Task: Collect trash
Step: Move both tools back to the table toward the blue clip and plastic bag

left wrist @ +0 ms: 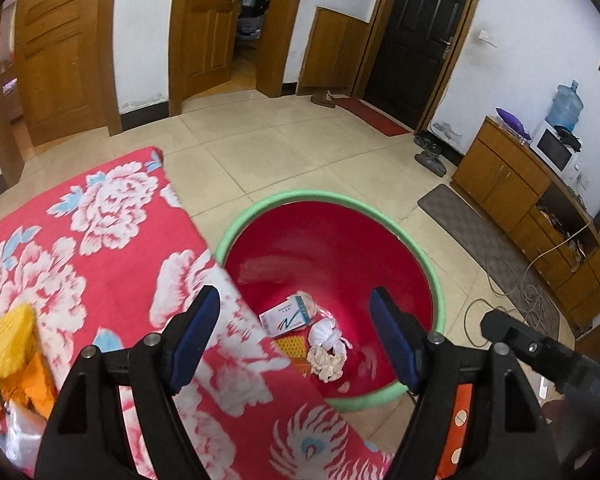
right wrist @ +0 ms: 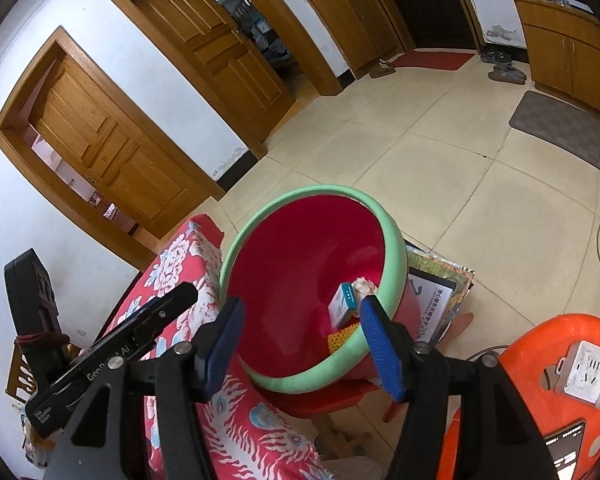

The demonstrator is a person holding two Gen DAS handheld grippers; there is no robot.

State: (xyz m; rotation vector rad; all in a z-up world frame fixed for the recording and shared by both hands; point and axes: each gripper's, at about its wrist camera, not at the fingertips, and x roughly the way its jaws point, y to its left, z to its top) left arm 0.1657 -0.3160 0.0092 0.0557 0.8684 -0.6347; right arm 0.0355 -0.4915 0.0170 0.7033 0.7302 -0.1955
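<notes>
A red bin with a green rim (left wrist: 380, 208) stands on the floor beside the table; it also shows in the right wrist view (right wrist: 392, 248). Inside lie a white and teal box (left wrist: 286, 317), white crumpled tissue (left wrist: 327, 350) and a yellow piece (left wrist: 292, 345). The box (right wrist: 342, 304) shows in the right view too. My left gripper (left wrist: 296, 312) is open and empty above the bin's near side. My right gripper (right wrist: 300, 322) is open and empty above the bin. A yellow item (left wrist: 8, 344) and orange wrappers (left wrist: 30, 384) lie on the table at far left.
The table has a red floral cloth (left wrist: 112, 248). An orange plastic stool (right wrist: 540, 344) with a power strip (right wrist: 588, 372) and a phone stands at right. Books (right wrist: 440, 292) lie behind the bin. Cables (left wrist: 512, 292) and a grey mat (left wrist: 472, 224) are on the tile floor.
</notes>
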